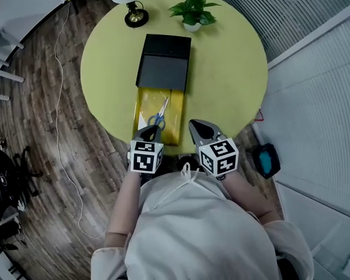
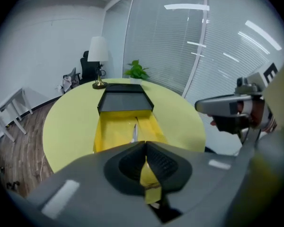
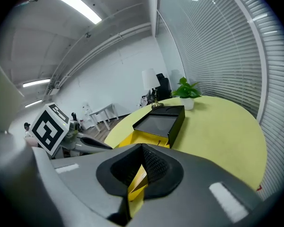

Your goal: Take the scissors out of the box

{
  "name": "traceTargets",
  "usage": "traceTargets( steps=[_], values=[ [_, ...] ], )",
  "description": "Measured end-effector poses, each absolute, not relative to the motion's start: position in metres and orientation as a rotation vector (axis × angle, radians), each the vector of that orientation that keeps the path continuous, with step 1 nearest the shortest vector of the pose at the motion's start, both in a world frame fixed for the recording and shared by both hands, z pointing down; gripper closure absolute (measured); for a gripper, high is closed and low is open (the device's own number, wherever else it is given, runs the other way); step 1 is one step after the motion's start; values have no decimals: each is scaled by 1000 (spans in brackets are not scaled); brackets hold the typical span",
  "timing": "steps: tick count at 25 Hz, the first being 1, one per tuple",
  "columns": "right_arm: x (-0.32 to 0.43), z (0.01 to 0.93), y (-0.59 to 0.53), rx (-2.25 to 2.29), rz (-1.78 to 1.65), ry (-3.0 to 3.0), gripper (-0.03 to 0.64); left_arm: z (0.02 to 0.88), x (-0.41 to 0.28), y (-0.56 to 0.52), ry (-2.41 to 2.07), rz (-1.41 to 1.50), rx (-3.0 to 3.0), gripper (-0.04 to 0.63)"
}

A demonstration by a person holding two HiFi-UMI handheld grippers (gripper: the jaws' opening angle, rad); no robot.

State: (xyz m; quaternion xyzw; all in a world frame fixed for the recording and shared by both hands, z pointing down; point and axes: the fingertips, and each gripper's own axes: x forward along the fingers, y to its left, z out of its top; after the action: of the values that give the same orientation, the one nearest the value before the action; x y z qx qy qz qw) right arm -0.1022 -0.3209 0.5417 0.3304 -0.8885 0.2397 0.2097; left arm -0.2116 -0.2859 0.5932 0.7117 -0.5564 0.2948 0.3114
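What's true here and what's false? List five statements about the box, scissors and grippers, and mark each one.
1. The scissors lie in the yellow tray. True.
2. The left gripper holds the scissors. False: its jaws are shut on nothing; the scissors lie ahead of it in the tray.
3. The potted plant stands beyond the black box. True.
4. The tray is fully inside the black box. False: it is slid out toward the person.
5. The right gripper has its jaws wide apart. False: they are together.
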Motion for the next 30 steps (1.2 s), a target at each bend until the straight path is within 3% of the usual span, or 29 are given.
traceTargets(
  steps=[16,22,30],
  values=[
    [-113,567,-329,1175,841,-2314,618,695,-227,-315,-1062,1153,1739,463],
    [-104,571,-334,1205,845,-2285,618,703,-230,-315,-1049,1286,1728,502],
    [-106,565,-337,1213,827,-2294,618,704,-231,-315,-1004,1329,1746,505]
  ],
)
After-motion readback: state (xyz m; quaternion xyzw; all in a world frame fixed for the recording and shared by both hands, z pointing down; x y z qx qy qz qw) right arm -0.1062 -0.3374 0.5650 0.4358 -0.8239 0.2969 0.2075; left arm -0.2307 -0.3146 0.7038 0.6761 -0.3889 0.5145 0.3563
